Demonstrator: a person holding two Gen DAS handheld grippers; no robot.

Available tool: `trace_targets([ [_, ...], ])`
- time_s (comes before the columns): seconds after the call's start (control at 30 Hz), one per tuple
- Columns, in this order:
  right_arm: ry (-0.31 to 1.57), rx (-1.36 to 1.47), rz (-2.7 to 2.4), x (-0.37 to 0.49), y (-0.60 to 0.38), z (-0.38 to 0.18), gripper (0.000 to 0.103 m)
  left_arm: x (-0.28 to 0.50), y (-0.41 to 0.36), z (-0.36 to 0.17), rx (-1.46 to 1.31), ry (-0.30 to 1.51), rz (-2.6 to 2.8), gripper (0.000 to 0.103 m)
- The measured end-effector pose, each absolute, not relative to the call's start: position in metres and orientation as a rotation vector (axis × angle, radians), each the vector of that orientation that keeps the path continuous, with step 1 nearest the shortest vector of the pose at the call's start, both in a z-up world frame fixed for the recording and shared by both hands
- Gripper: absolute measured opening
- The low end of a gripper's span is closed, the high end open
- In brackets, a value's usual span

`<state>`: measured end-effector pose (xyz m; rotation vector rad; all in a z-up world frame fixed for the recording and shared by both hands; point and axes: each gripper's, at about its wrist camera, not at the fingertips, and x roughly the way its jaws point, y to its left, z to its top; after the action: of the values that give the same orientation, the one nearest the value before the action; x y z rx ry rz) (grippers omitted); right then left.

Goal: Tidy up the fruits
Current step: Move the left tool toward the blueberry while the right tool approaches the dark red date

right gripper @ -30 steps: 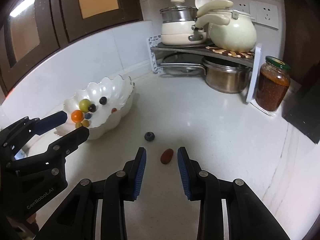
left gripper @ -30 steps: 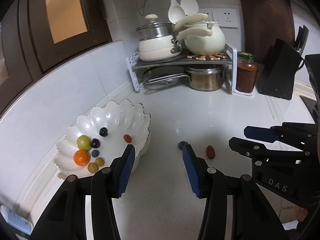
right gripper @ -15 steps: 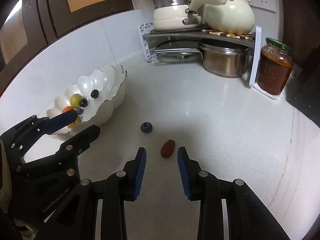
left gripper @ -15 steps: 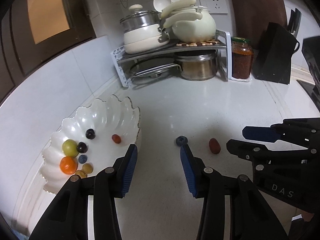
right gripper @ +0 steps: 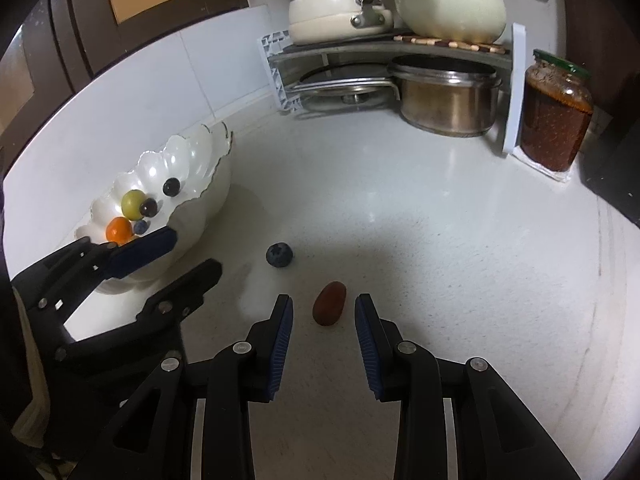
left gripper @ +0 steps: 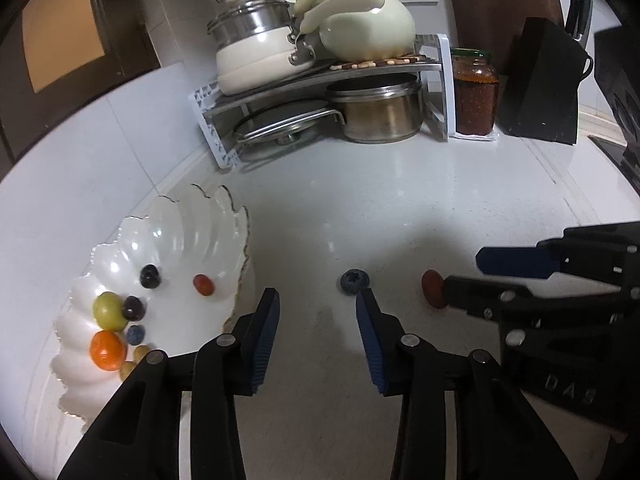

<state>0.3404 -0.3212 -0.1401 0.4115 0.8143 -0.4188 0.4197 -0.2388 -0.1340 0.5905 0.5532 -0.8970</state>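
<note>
A white scalloped bowl (left gripper: pixel 208 232) (right gripper: pixel 208 184) at the left holds several small fruits, among them an orange one (left gripper: pixel 106 350), a green one (left gripper: pixel 108 310) and a red one (left gripper: pixel 203 285). A blueberry (left gripper: pixel 355 281) (right gripper: pixel 279 255) and a dark red oval fruit (left gripper: pixel 432 289) (right gripper: pixel 329 309) lie on the white counter. My left gripper (left gripper: pixel 316 300) is open and empty, its right fingertip just short of the blueberry. My right gripper (right gripper: pixel 323 308) is open, low over the counter, with the red fruit between its fingertips, untouched.
A metal rack (left gripper: pixel 440 80) at the back holds cream pots, a kettle, a steel pot and a pan lid. A jar of red sauce (left gripper: pixel 474 96) (right gripper: pixel 554 116) and a black knife block (left gripper: pixel 544 84) stand to its right. Tiled wall runs behind the bowl.
Both grippers have moved forward and lower toward the two loose fruits. The red fruit now sits between the right fingertips; the left gripper has swung right, away from the bowl.
</note>
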Motion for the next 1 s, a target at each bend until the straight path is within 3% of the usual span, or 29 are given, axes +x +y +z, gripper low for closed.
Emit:
trace_targets([
  [0.33,0.834,0.440,-0.430,0.349,-0.329,-0.151,0.034,0.427,-0.256,-0.151,0.644,0.570,-0.935,0.033],
  [1.0,0.865,0.501,-0.427,0.360,-0.342,-0.168,0.033,0.435,-0.281,-0.174,0.737,0.586,-1.018,0.034],
])
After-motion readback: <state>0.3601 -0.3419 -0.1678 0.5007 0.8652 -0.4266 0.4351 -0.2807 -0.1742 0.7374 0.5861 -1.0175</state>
